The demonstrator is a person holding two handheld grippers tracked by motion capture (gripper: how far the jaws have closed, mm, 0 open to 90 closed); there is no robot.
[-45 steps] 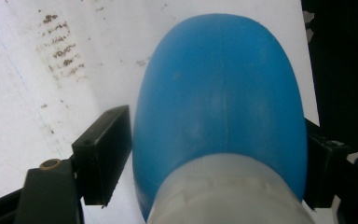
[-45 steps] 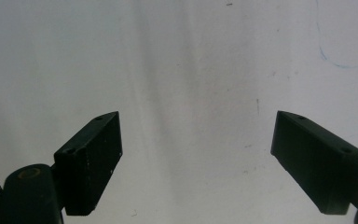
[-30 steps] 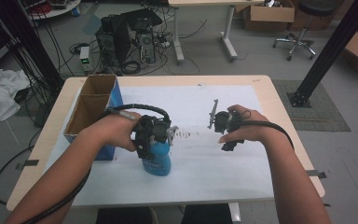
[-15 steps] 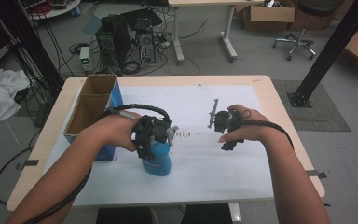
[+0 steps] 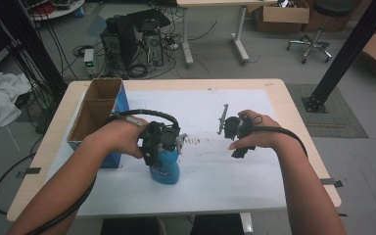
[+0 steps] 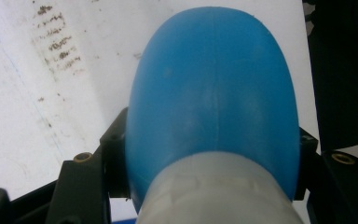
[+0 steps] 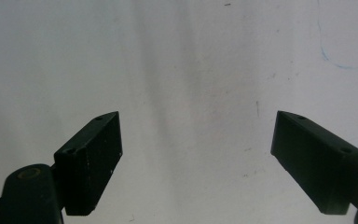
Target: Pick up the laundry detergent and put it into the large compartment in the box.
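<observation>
— Two pairs of tongs are in play; which one has the work?

— The left tongs [image 5: 162, 147]. Their jaws have just been closing, and in the left gripper view they now sit pressed against both flanks of the blue bottle [image 6: 212, 102], low on its body near the pale collar. I'd call that a firm clamp.

— And the right tongs [image 5: 236, 132]?

— Spread wide with nothing between them. Their own view looks through the gap onto the bare white sheet [image 7: 191, 60]. From above, they hover over the sheet well apart from the bottle, off to its right.

— So which way does the bottle lie from the left tongs?

— Straight ahead of them along their reach. In the high view the bottle's body [image 5: 164, 169] pokes out from under the left hand [image 5: 122, 139] toward the person's edge of the worktop [image 5: 284, 98], and its long axis seems to run roughly in line with the jaws. I can't tell whether it rests on the sheet or hangs just above it.

— Where could it go?

— The open cardboard box [image 5: 95, 105] stands just beside the left hand, on its far left side, so that is the nearer arm for a drop there, by my guess.

— How does the bottle look?

— Smooth, rounded, bright blue plastic with a faint moulded seam down the middle and a whitish neck piece.
</observation>
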